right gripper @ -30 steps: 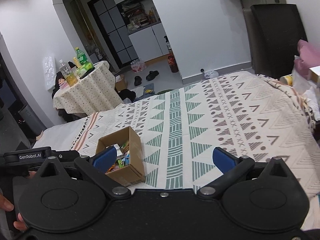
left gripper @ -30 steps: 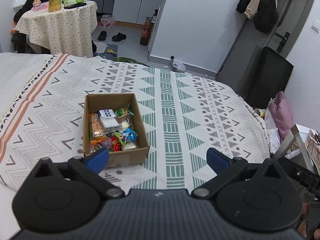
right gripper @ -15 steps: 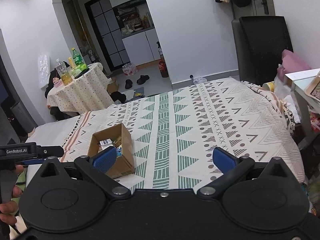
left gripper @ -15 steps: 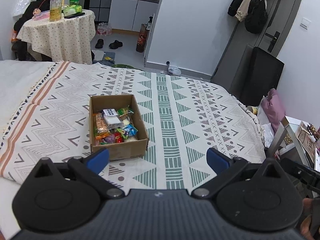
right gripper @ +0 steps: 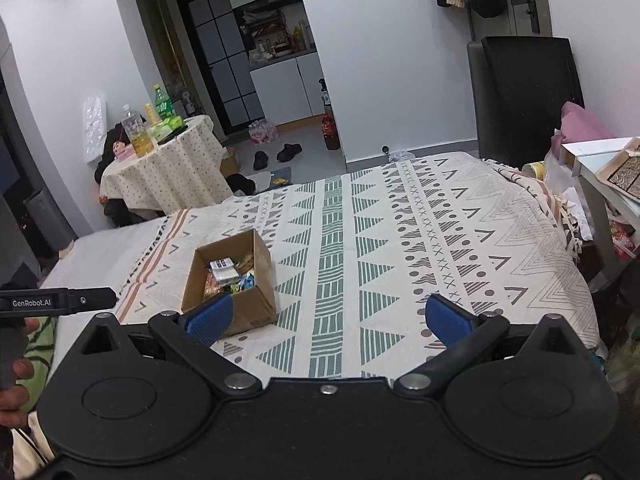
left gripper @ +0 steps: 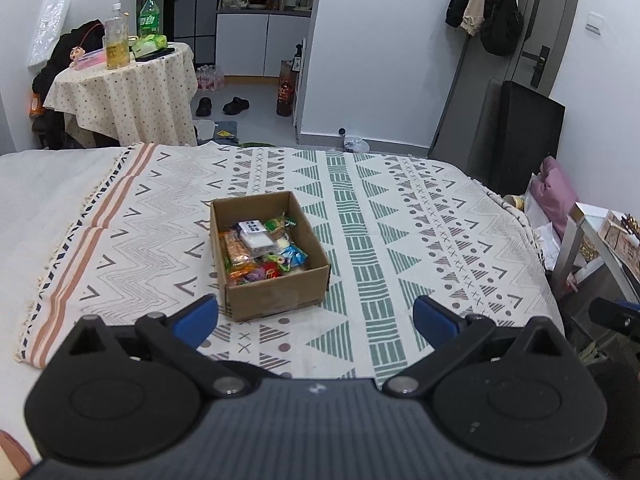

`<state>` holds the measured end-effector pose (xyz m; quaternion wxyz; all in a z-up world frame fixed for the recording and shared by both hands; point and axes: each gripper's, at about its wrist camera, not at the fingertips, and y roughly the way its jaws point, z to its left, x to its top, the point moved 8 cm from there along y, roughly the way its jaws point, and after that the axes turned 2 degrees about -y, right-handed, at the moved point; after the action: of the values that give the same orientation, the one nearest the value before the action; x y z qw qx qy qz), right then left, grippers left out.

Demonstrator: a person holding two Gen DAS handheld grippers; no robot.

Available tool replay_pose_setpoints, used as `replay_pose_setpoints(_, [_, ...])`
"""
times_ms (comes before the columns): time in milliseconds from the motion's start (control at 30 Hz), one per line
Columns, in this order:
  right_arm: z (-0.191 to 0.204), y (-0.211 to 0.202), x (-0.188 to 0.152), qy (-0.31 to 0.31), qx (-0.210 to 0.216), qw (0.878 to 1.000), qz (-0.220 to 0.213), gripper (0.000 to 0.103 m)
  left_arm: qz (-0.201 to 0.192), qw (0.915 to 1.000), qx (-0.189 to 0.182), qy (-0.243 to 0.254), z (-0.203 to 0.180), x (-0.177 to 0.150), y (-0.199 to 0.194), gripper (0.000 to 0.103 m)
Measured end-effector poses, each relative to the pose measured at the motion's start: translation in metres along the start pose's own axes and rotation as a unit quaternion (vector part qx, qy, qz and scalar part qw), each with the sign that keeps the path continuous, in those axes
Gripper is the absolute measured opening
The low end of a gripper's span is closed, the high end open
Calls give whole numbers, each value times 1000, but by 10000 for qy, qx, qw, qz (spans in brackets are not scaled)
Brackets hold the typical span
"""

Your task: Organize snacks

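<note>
Left tool (left gripper: 315, 319) and right tool (right gripper: 327, 317) both spread wide, seemingly empty.

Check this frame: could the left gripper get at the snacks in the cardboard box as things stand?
Probably yes. The left gripper is open and empty, the cardboard box sits just ahead with its top open, and nothing lies between them; the snacks are exposed.

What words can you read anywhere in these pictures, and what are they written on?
"GenRobot.AI": white letters on the black bar of the left gripper, seen at the left edge of the right wrist view.
White packet in the cardboard box: dark print, too small to read.
Green bottle on the round table: label too blurred to read.
Other snack wrappers: unreadable.
</note>
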<state>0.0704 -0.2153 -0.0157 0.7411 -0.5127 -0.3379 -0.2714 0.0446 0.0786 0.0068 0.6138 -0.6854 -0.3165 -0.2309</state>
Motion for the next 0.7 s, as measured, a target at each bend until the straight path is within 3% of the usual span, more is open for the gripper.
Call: replay_pose_setpoints(700, [25, 12, -10, -182, 114, 9996, 202, 103, 90, 9999, 95, 63, 19, -6, 1, 103])
